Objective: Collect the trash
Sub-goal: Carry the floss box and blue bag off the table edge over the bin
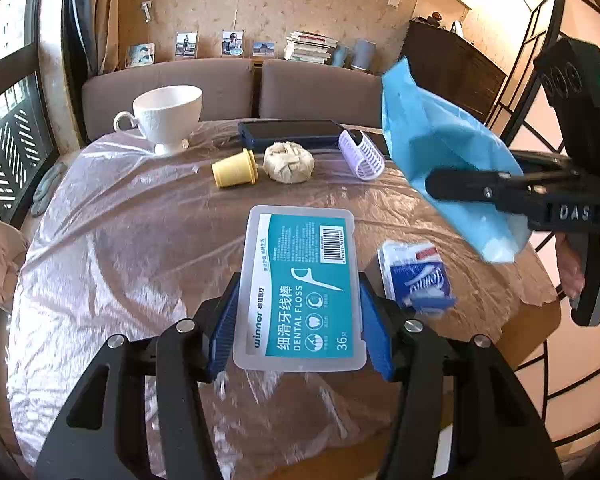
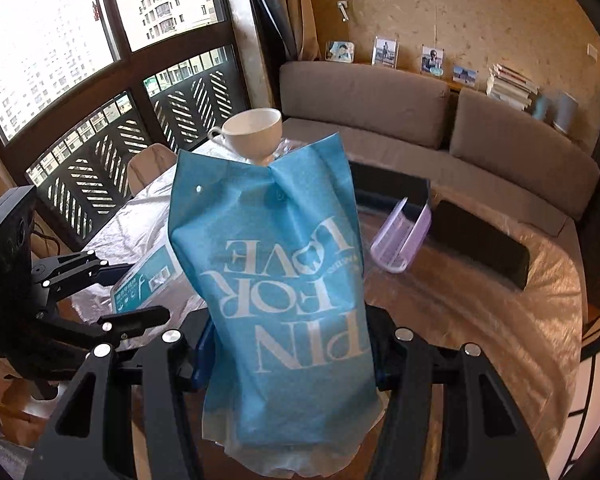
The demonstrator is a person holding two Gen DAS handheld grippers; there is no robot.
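Left tongs (image 1: 300, 312): clenched on a floss box (image 1: 300, 288), blue pads pressed against its two long sides, box held above the table (image 1: 112, 220).
Right tongs (image 2: 288, 356): clamped on a blue bag (image 2: 276, 280), gripped near one end; white lettering on it reads upside down from this side.
Bag from the left side: it hangs in the air at the right (image 1: 448, 160), above the table edge, with the right tongs (image 1: 440, 188) closed across it and a hand (image 1: 580, 268) on the handle below.
Floss box from the right side: a teal corner (image 2: 148, 276) shows left of the bag, between the left tongs' fingers (image 2: 112, 272).
Table: covered with clear plastic sheet.
Trash on table: yellow cup (image 1: 236, 168) lying on its side, crumpled paper ball (image 1: 288, 162) just beside it, blue-white packet (image 1: 416, 276) near the floss box.
Other things: white teacup (image 1: 168, 120) upright at the far left, lilac roller (image 1: 360, 154) on its side, dark case (image 1: 292, 134) behind the paper ball.
Behind: brown sofa (image 1: 172, 88) against the wall.
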